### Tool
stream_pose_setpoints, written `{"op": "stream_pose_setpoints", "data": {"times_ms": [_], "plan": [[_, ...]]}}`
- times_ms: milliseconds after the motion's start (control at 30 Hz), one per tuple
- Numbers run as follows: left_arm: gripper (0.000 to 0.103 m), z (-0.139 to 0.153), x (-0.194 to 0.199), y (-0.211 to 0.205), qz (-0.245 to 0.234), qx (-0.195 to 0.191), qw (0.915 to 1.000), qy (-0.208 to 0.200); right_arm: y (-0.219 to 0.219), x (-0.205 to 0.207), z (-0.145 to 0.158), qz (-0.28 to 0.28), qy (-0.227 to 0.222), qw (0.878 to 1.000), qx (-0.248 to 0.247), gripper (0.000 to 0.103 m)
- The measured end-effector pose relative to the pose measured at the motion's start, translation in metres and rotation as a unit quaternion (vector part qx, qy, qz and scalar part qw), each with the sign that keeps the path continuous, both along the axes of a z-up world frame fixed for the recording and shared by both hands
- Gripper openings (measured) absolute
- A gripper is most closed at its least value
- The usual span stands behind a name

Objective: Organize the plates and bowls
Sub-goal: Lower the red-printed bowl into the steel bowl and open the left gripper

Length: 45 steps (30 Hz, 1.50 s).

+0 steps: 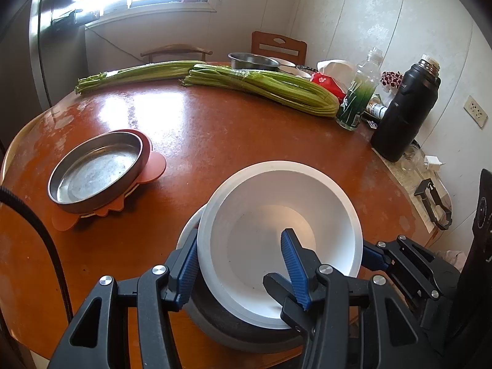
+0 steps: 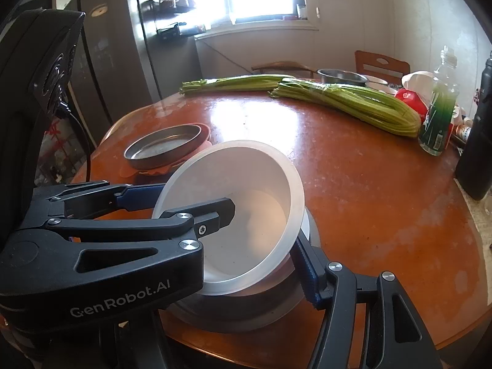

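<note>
A white bowl (image 1: 270,215) sits tilted toward me on a grey dish (image 1: 233,335) near the table's front edge. A white rim (image 1: 186,230) shows underneath it. My left gripper (image 1: 240,233) straddles the bowl's near wall. One blue pad presses on the outside and the other finger sits inside, shut on the wall. From the right wrist view, the bowl (image 2: 264,166) leans with the left gripper (image 2: 196,198) clamped on its rim. My right gripper (image 1: 372,264) is at the bowl's right side. One of its fingers (image 2: 307,276) touches under the rim and the other is hidden.
A metal pan (image 1: 95,169) rests on a pink plate (image 1: 153,169) to the left. Two celery bundles (image 1: 261,87) lie across the back. A green bottle (image 1: 356,98), a black flask (image 1: 406,110), a steel bowl (image 1: 252,61) and a chair (image 1: 278,46) are at the far right.
</note>
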<state>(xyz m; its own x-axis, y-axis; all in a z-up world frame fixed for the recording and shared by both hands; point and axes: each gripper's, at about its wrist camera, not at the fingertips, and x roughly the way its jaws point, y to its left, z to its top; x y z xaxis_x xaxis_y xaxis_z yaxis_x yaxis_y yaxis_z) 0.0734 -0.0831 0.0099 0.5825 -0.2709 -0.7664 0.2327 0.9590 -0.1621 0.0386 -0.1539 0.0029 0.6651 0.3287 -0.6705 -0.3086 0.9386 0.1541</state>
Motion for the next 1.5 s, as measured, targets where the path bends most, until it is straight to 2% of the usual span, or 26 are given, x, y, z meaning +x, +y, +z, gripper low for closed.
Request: {"op": "stream_pose_setpoints", "data": {"times_ms": [367,1500], "plan": [[0.052,-0.003,0.001,0.002,0.002,-0.003,1.0,0.004,0.005,-0.001,-0.002,0.0,-0.009,1.0,-0.021,0.065],[0.052,0.004,-0.002,0.016,0.012,-0.016,0.9998,-0.007,-0.001,-0.004,0.004,-0.005,-0.027,0.999,-0.039,0.065]]}}
